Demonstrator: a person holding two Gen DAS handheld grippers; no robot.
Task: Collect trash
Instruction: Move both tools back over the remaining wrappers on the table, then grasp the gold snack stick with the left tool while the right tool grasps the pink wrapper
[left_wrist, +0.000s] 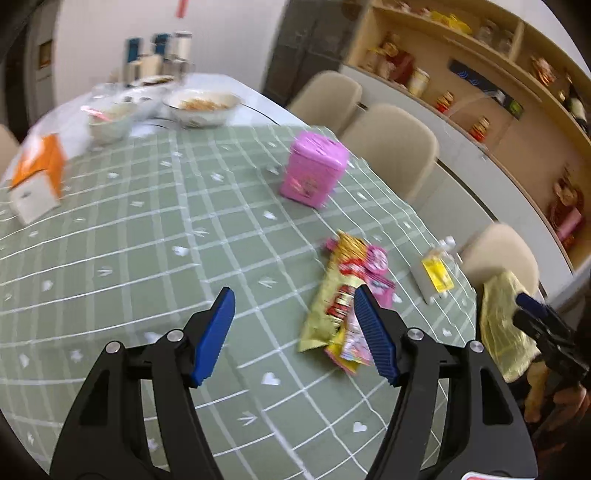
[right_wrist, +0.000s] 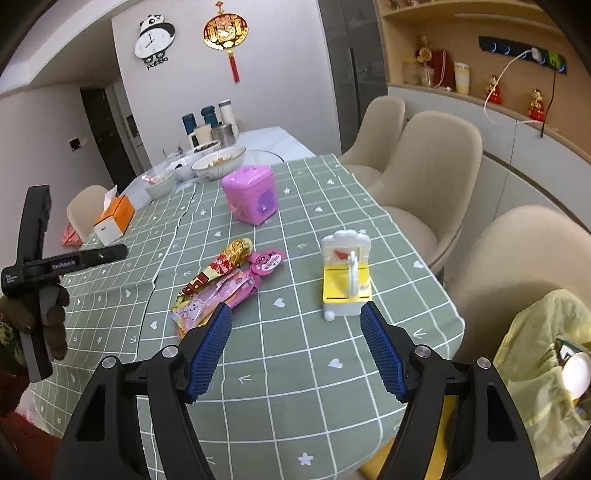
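Left gripper (left_wrist: 293, 330): fingers spread wide and empty, hovering low over the worktop (left_wrist: 147, 266) with the wrapper pile just beside its right finger; probably lined up for a pick.
Right gripper (right_wrist: 295, 343): fingers released, holding nothing, over the near edge of the worktop, aimed between the wrappers and the toy.
Yellow trash bag (right_wrist: 535, 373): slumped on the nearest chair (right_wrist: 517, 258), off the worktop edge, likely parked there so wrappers can be dropped in without a long carry; something round and white already lies inside.
Snack wrappers (right_wrist: 221, 284): the trash itself, a gold-and-red packet overlapping pink ones, lying flat in a loose heap near the front of the worktop, not yet lifted.
Yellow-and-white toy (right_wrist: 345, 282): upright, just right of the wrappers, apart from them; it looks like a keeper, not trash.
Pink box (right_wrist: 251, 199): farther back, mid-worktop, standing alone.
Tissue box (right_wrist: 112, 218): at the far left edge.
Bowls (right_wrist: 218, 162): far end, food inside, beyond the green cloth.
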